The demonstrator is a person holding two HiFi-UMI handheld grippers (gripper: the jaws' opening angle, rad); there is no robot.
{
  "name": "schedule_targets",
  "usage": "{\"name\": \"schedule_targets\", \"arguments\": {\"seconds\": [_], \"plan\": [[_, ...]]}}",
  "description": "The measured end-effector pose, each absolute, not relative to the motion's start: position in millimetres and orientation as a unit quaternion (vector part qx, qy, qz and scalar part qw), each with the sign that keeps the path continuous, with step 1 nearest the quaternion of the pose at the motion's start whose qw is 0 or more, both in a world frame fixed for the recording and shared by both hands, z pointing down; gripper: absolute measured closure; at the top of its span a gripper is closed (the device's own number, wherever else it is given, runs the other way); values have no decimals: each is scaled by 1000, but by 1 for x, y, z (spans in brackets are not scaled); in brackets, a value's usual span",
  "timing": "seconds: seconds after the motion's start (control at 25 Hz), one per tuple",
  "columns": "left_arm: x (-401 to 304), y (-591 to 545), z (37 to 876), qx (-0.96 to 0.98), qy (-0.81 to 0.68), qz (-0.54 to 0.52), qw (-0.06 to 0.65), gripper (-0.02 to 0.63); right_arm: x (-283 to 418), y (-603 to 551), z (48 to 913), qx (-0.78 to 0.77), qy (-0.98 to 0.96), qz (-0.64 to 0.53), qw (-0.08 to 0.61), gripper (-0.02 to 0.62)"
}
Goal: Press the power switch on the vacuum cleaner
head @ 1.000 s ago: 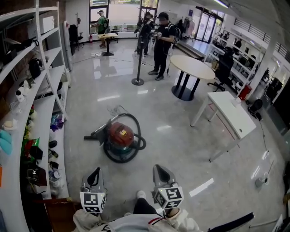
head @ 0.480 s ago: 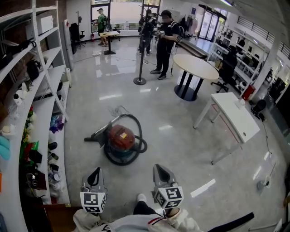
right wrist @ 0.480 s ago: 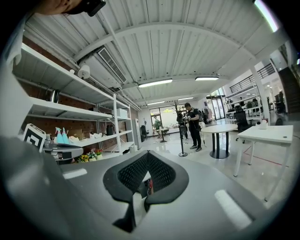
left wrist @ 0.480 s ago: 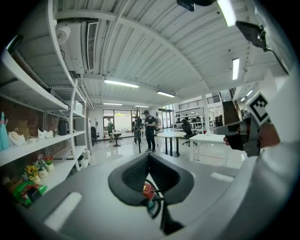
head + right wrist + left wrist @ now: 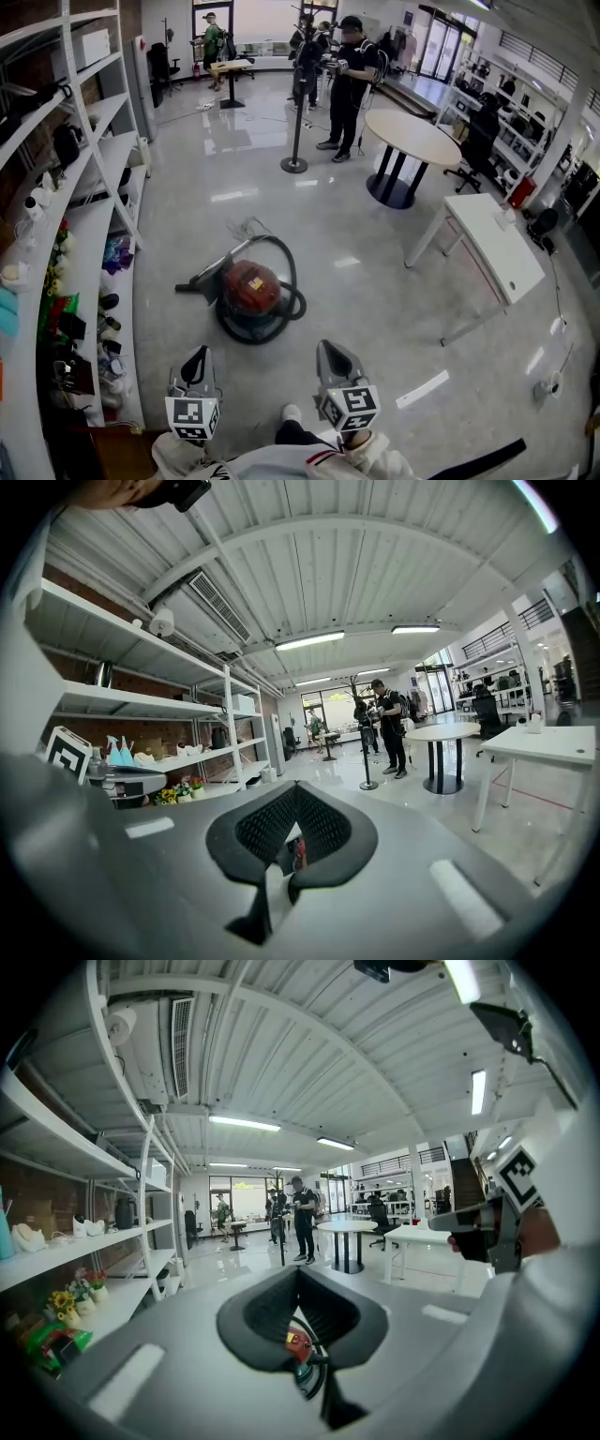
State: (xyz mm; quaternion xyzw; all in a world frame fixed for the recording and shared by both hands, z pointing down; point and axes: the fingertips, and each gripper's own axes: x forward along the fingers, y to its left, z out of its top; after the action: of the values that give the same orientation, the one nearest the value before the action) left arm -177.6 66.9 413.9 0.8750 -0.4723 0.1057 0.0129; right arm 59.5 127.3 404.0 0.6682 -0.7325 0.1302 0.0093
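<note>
The vacuum cleaner [image 5: 250, 286] is a red canister with a dark hose coiled around it, and it stands on the glossy floor ahead of me. Both grippers are held low and close to my body, well short of it. My left gripper [image 5: 197, 354] and right gripper [image 5: 328, 349] point forward with their jaws together and nothing held. In the left gripper view a sliver of the vacuum cleaner [image 5: 298, 1344] shows through the notch of the left gripper [image 5: 300, 1283]. The right gripper [image 5: 295, 794] frames the same red body [image 5: 297, 852]. No switch can be made out at this distance.
White shelving [image 5: 84, 234] full of small items runs along the left. A white desk [image 5: 492, 244] stands at the right, with a round table [image 5: 412, 138] beyond it. A stanchion post [image 5: 295, 164] and several people [image 5: 347, 84] are further back. My shoe [image 5: 292, 411] shows between the grippers.
The head view has drifted slightly forward, so the vacuum cleaner sits a little lower in the frame. Both grippers keep the same place and state.
</note>
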Motion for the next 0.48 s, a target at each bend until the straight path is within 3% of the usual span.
{"name": "schedule_targets", "arguments": {"seconds": [0.48], "plan": [[-150,42,413,867,-486,113,15,606,91,95,406,659,-740,137,10,595]]}}
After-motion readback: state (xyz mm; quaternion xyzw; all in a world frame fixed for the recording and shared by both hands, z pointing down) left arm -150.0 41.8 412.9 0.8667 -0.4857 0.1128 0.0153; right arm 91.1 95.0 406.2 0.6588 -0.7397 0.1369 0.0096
